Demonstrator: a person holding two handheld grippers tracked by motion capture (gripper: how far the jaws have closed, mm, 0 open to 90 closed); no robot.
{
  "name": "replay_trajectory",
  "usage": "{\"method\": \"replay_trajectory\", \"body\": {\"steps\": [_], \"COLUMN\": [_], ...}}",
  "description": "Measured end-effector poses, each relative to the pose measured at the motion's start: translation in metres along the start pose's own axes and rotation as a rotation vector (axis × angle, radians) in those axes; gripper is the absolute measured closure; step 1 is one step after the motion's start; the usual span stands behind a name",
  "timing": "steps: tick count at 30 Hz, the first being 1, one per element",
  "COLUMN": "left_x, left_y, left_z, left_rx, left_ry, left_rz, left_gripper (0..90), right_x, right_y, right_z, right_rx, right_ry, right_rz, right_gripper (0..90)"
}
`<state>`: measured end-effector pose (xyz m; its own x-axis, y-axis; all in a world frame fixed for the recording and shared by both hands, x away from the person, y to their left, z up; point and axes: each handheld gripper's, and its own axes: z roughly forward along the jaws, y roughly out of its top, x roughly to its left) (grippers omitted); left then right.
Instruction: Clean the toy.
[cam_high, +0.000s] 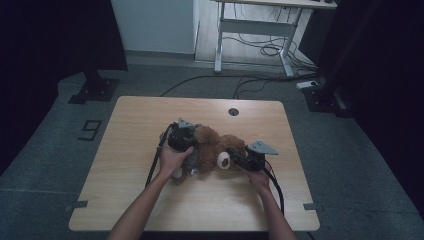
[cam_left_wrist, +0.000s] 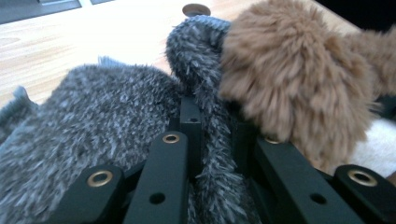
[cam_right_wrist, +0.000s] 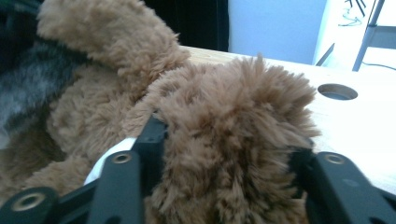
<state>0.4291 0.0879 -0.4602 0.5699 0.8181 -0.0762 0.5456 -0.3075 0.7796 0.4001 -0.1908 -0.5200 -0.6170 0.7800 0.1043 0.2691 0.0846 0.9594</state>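
Note:
A brown teddy bear (cam_high: 215, 142) lies on the wooden table (cam_high: 150, 115), partly wrapped in a fuzzy grey garment (cam_left_wrist: 102, 112). My left gripper (cam_high: 181, 139) rests on the bear's left side. In the left gripper view, this left gripper (cam_left_wrist: 215, 126) is shut on a fold of the grey garment, with brown fur (cam_left_wrist: 299, 79) just to its right. My right gripper (cam_high: 236, 159) sits at the bear's right end beside a pale foot pad (cam_high: 223, 160). In the right gripper view, its jaws (cam_right_wrist: 229, 149) stand wide on both sides of a brown furry leg (cam_right_wrist: 233, 116), which looks unsqueezed.
A round cable hole (cam_high: 233, 111) lies in the table's far middle. Beyond the table stand a white desk frame (cam_high: 250, 35) with loose cables on the floor, and dark stand bases (cam_high: 95, 90) at left and right. Bare wood surrounds the bear.

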Motion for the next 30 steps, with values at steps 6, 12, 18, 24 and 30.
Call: {"method": "replay_trajectory", "body": {"steps": [6, 12, 18, 24, 30], "left_x": [-0.007, -0.006, -0.010, -0.008, 0.004], "left_y": [-0.015, -0.031, -0.040, -0.040, -0.023], "left_z": [-0.009, -0.017, -0.024, -0.035, -0.066], "left_rx": [-0.031, -0.076, -0.101, -0.097, -0.139], "left_ry": [-0.014, -0.047, -0.056, -0.097, -0.078], "left_rz": [0.014, -0.007, -0.010, -0.028, -0.043], "left_gripper": [79.8, 79.7, 79.7, 79.2, 79.1], "right_x": [0.010, 0.009, 0.008, 0.017, 0.020], "right_y": [0.005, 0.014, 0.009, -0.004, -0.012], "right_z": [-0.009, -0.024, -0.019, -0.022, -0.029], "right_rx": [0.023, 0.004, 0.074, 0.058, 0.049], "right_ry": [-0.032, -0.024, -0.009, -0.043, -0.036], "right_rz": [0.019, 0.092, 0.171, 0.136, 0.090], "right_gripper": [27.6, 19.5, 20.1, 41.4, 48.3]}}
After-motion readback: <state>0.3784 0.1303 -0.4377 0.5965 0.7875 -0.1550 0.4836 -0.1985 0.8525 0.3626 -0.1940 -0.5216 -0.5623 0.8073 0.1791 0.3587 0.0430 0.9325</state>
